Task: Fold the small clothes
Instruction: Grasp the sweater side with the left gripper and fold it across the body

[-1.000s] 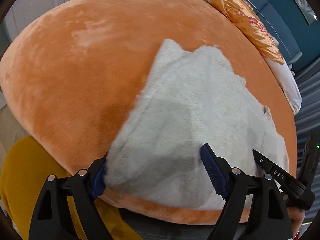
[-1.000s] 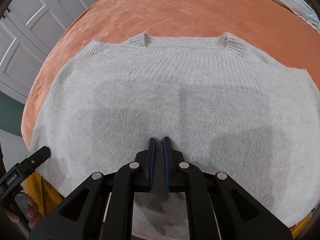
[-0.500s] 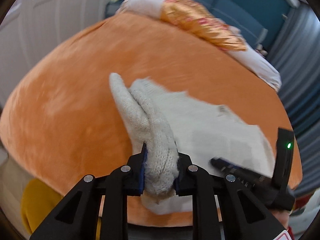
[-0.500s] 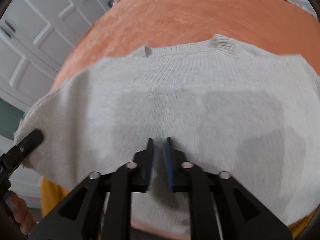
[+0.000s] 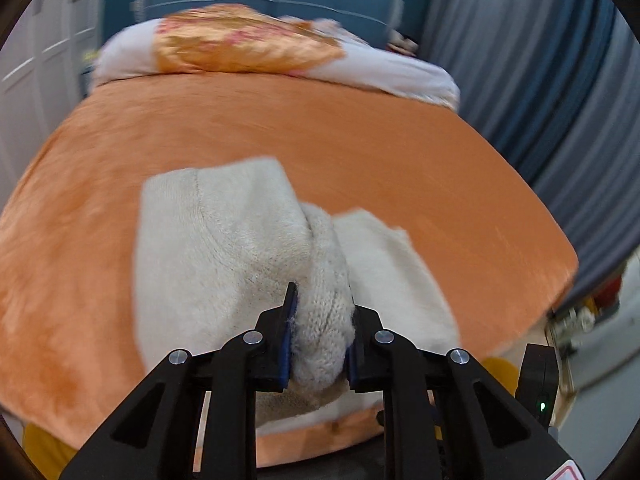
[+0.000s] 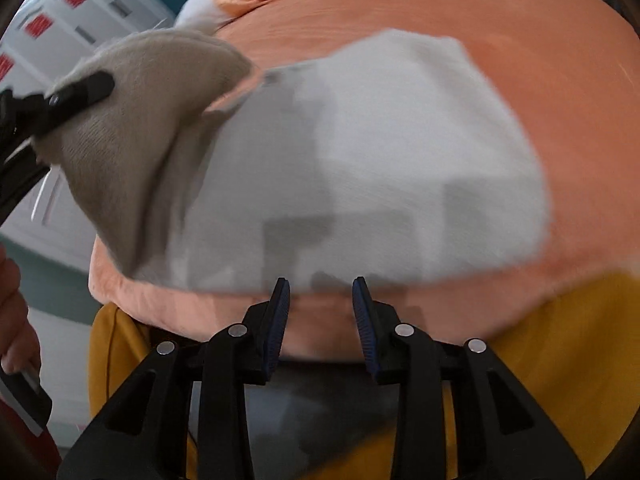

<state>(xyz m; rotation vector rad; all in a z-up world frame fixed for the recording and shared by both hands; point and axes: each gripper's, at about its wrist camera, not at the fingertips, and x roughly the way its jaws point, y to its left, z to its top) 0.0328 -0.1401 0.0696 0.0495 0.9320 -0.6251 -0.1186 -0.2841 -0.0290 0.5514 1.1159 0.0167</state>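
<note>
A small cream knitted sweater (image 5: 224, 248) lies on an orange plush bed cover (image 5: 360, 152). My left gripper (image 5: 318, 312) is shut on a bunched fold of the sweater's left edge and holds it lifted above the rest. In the right wrist view that raised flap (image 6: 152, 120) hangs from the left gripper's fingers (image 6: 80, 88) at the upper left, while the sweater body (image 6: 380, 160) lies flat. My right gripper (image 6: 320, 292) hovers over the bed's near edge, just short of the hem; its jaws are opening and nothing is between them.
A gold patterned pillow (image 5: 248, 40) on white bedding (image 5: 400, 72) lies at the bed's far end. Grey-blue curtains (image 5: 540, 80) hang on the right, white cupboard doors (image 6: 60, 12) on the left. A person's yellow clothing (image 6: 560, 340) is below the bed edge.
My left gripper closed on the sweater's left edge and lifted it up and rightward over the body. My right gripper drew back off the sweater toward the near edge and its jaws parted.
</note>
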